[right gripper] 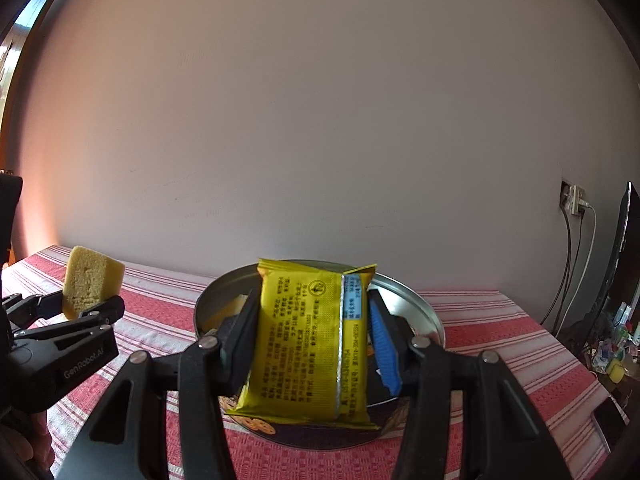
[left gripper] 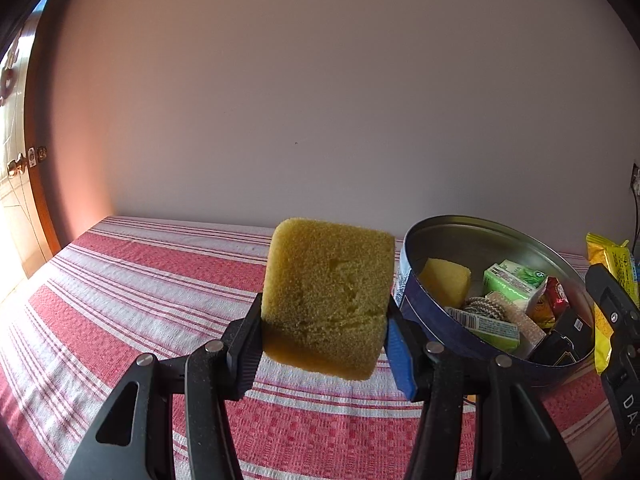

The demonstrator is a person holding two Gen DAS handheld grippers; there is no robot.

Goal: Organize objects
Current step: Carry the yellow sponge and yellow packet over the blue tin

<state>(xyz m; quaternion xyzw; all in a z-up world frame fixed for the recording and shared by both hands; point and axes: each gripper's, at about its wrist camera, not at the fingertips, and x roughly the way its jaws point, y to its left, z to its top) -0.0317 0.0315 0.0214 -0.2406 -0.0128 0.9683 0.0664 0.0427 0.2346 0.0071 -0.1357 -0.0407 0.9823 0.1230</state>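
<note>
My left gripper (left gripper: 322, 332) is shut on a yellow sponge (left gripper: 328, 292), held above the red-and-white striped cloth, left of a round blue tin (left gripper: 424, 320). The tin holds a second sponge (left gripper: 446, 284), a green carton (left gripper: 514, 284) and several small packets. My right gripper (right gripper: 312, 340) is shut on a yellow snack packet (right gripper: 308, 344), held upright in front of and over the tin (right gripper: 416, 308). In the right wrist view the left gripper (right gripper: 86, 308) with its sponge (right gripper: 90, 280) shows at the left. The right gripper's finger (left gripper: 612, 312) and packet (left gripper: 608, 264) show at the left view's right edge.
The striped table (left gripper: 132, 300) runs back to a plain wall. A wooden door (left gripper: 24, 184) stands at the far left. At the right are a wall socket with cables (right gripper: 574, 200), a dark screen edge (right gripper: 624, 248) and clutter low down (right gripper: 612, 356).
</note>
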